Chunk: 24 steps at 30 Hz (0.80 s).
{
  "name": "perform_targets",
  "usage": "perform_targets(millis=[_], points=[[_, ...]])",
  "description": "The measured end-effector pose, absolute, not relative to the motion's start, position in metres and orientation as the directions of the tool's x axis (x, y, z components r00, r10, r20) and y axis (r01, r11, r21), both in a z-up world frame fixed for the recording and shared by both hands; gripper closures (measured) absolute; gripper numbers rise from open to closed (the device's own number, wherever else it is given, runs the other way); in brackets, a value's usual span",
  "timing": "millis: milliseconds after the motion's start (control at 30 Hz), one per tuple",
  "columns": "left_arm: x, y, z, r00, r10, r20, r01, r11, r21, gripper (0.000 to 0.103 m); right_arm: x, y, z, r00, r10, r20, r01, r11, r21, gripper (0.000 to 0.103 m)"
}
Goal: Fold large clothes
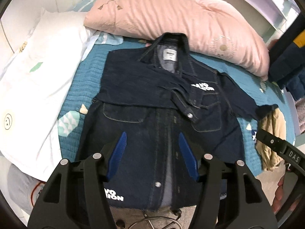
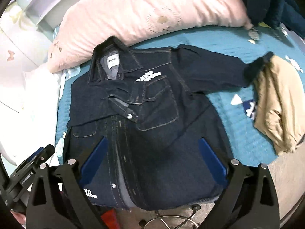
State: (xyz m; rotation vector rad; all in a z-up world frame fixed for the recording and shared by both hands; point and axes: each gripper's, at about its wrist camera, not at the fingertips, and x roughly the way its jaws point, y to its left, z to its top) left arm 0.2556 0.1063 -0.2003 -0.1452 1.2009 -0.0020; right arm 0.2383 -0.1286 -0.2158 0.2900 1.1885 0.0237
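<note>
A dark navy denim jacket with tan stitching [image 2: 152, 114] lies front up on a teal quilted bedspread [image 2: 225, 103], collar toward a large pale pink pillow [image 2: 144, 13]. One sleeve is folded across its chest; the other stretches out, its cuff touching a crumpled beige garment [image 2: 276, 106]. The right gripper [image 2: 152, 148] hangs above the hem – blue pads wide apart, nothing between them. The black left gripper [image 2: 28, 169] shows at the lower left edge.
</note>
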Motion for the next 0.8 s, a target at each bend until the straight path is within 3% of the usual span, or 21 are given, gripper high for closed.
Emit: perform_targets(millis=[333,800], points=[[0.241,0.042,-0.190,0.381,-0.115,-0.917,0.021,0.993,-0.116,0.044,0.209,-0.189,-0.194,0.443,0.127,-0.888,0.206,0.949,0.239,0.010],[0.303,-0.058,-0.230,0.307,-0.149,-0.940,0.132,0.985,-0.113,0.044,0.247,-0.312,-0.226,0.406,0.051,-0.912,0.383,0.897,0.221,0.010]])
